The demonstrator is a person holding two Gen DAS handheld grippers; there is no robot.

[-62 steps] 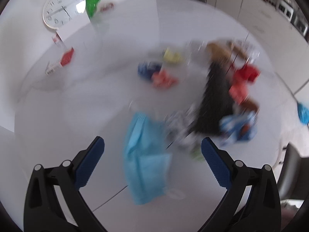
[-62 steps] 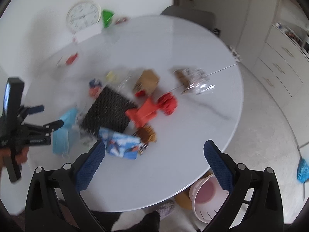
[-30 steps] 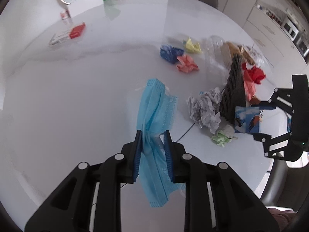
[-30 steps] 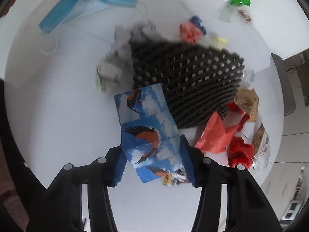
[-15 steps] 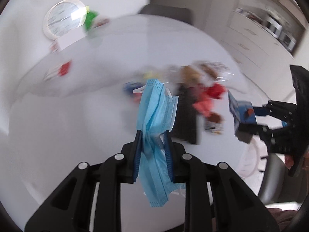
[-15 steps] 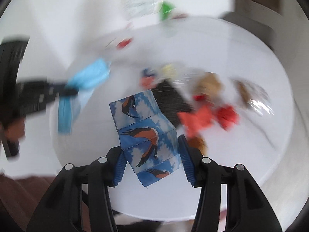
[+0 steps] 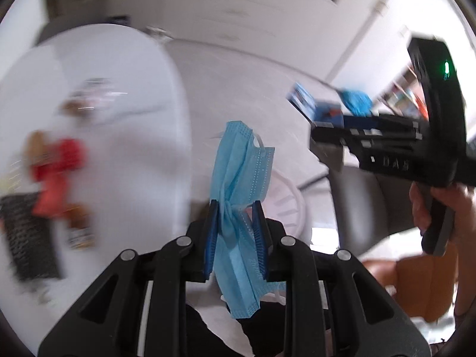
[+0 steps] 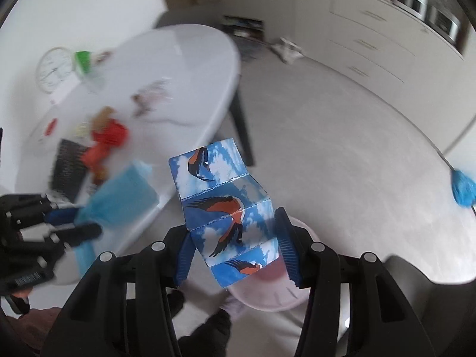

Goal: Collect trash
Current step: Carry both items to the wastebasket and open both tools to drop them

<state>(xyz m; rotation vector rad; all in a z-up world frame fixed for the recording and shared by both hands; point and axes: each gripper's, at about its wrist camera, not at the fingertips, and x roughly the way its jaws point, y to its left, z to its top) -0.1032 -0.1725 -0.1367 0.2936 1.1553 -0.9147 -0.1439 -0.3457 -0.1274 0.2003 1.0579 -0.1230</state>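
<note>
My left gripper point(image 7: 235, 217) is shut on a crumpled blue face mask point(image 7: 238, 166), which hangs past the table's edge over a pale pink bin point(image 7: 287, 205) on the floor. My right gripper point(image 8: 235, 247) is shut on a flattened blue carton printed with birds point(image 8: 223, 205), held above the same pink bin point(image 8: 267, 296). In the left wrist view the right gripper point(image 7: 327, 136) shows at right with the carton point(image 7: 303, 99). The right wrist view has the left gripper point(image 8: 86, 220) and its mask point(image 8: 122, 196) at left.
The white round table point(image 8: 184, 56) lies to the left with red wrappers point(image 8: 110, 136), a black mesh sheet point(image 8: 65, 166), a clock point(image 8: 55, 65) and more litter. A dark chair point(image 7: 363, 205) stands near the bin. A blue mop head point(image 8: 464, 190) lies on the floor at right.
Both grippers have swung off the table to the right, carrying the mask and the carton. The table has slid to the left of both views and the pink bin now shows beneath them.
</note>
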